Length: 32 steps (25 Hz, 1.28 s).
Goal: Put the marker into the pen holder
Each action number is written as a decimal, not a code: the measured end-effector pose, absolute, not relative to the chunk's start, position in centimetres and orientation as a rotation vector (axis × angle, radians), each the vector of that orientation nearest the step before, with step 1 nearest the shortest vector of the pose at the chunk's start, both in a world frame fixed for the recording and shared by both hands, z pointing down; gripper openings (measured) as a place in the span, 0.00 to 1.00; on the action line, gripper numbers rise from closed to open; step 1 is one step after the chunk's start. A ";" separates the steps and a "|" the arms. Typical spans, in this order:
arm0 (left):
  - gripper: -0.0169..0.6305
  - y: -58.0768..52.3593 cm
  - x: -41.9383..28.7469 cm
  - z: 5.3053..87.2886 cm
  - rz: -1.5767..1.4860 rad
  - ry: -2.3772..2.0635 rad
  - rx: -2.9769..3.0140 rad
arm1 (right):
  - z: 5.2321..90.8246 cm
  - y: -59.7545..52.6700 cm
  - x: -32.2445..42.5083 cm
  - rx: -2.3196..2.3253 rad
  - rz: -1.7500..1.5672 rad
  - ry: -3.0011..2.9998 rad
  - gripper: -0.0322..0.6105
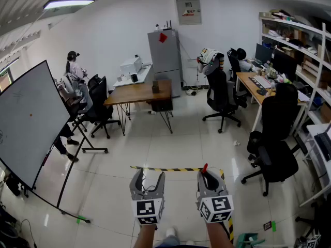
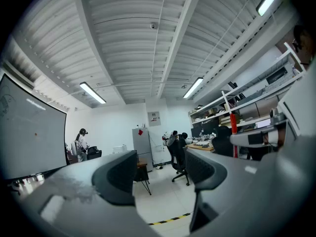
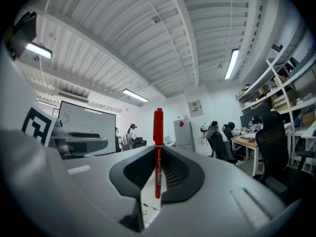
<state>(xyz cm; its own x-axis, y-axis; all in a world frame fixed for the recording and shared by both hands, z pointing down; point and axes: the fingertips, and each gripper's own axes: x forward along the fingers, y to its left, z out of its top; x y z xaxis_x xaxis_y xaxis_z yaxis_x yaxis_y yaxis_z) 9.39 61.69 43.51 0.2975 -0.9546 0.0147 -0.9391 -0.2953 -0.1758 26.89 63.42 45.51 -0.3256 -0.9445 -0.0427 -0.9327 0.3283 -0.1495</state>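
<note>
1. The right tool [image 1: 208, 179] was pressed together on the marker [image 3: 158, 147], pinching its lower barrel. The marker stood upright between the jaws with its red cap well above them. That grip looked firm and centred, so the hold seemed best left as it was, not shifted in mid-air.
2. The left tool [image 1: 150, 175] was spread with nothing between its jaws, and hung just beside the right one over the floor [image 1: 103, 190]. It was free to steady the pen holder if that proved light or tippy.
3. No pen holder could be made out for certain. A small dark thing [image 1: 155, 87] stood on the far wooden bench [image 1: 137, 93], too small to tell what it was. The first need was probably to find the holder and walk to it.
4. A striped tape line [image 1: 170, 168] lay just ahead on the floor and office chairs [image 1: 222, 94] stood to the right, so the way across called for care.
5. At the holder, the marker would go in best held vertical over the opening, lowered until its end sat inside, and only then let go.
</note>
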 end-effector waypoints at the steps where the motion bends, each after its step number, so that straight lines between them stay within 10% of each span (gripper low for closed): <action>1: 0.50 61.3 10.0 43.7 -0.180 1.768 -2.416 | 45.5 63.0 27.4 -1.751 -0.141 2.458 0.11; 32: 0.49 31.7 4.6 43.3 -0.026 1.707 -2.530 | 44.1 34.7 18.8 -1.808 -0.035 2.568 0.11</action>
<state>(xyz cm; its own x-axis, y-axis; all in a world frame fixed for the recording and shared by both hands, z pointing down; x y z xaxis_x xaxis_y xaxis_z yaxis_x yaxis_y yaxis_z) 4.61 31.71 43.32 0.3757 -0.9261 -0.0358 -0.9246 -0.3718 -0.0832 18.82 34.66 44.06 -0.3373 -0.9413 0.0126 -0.9413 0.3370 -0.0183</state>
